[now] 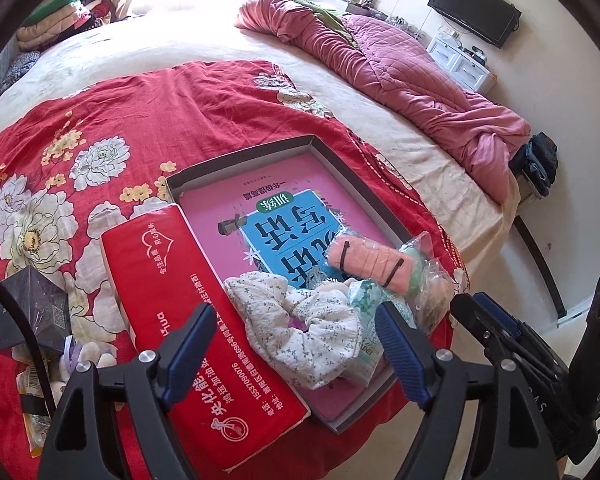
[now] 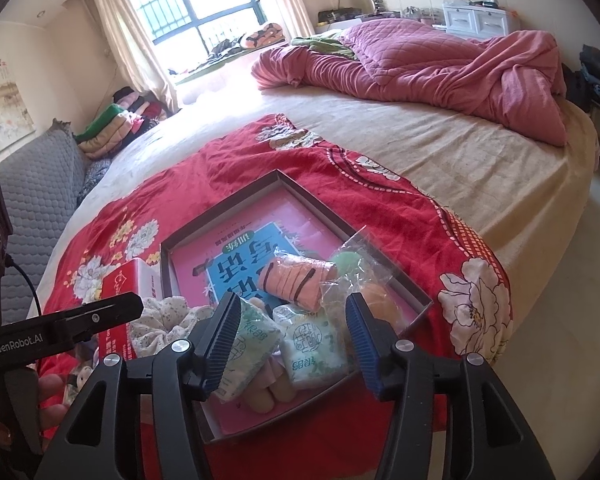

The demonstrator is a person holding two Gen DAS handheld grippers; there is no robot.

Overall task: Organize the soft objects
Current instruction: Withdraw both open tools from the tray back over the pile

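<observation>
A shallow box [image 1: 260, 150] [image 2: 220, 204] lined with a pink and blue book lies on a red floral cloth [image 1: 100, 120] on the bed. In it are a white floral scrunchie [image 1: 300, 328] [image 2: 160, 320], a pink striped roll [image 1: 366, 262] [image 2: 296, 280], green tissue packs [image 2: 314, 340] [image 1: 366, 356] and clear bags of soft items [image 1: 428, 276] [image 2: 352, 276]. My left gripper [image 1: 296, 350] is open just above the scrunchie. My right gripper [image 2: 294, 342] is open over the tissue packs.
A red tissue pack [image 1: 188, 320] [image 2: 120, 284] lies along the box's left side. A dark box [image 1: 32, 312] and small items sit at the left. A pink quilt [image 1: 400, 72] [image 2: 440, 68] is bunched at the far side of the bed. The bed edge and floor [image 2: 560, 320] are to the right.
</observation>
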